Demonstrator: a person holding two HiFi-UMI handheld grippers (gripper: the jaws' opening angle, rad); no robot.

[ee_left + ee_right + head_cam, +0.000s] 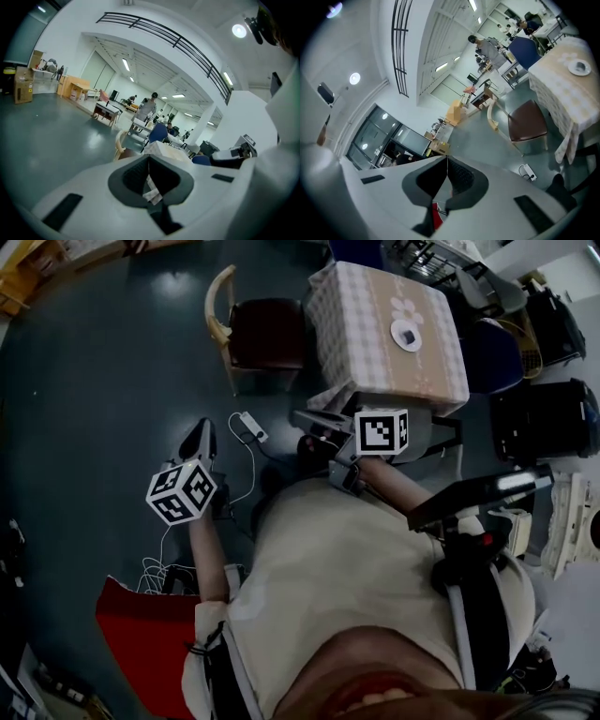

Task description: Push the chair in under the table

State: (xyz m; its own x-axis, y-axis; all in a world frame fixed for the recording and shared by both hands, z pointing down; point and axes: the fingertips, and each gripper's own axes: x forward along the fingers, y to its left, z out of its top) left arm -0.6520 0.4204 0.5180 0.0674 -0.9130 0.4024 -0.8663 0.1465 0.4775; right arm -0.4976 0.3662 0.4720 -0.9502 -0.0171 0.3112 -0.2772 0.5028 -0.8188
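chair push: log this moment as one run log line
chair: seat out beside table, not pushed in | left tool: shut, empty, off chair | right tool: shut, empty, off chair

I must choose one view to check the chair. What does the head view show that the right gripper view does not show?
Only the head view: the left hand-held gripper and the right hand-held gripper from above, with the person's torso. Only the right gripper view: its own jaws, shut and empty, and a distant standing person. Both: the chair, its seat not under the table, the white dish, the floor power strip.
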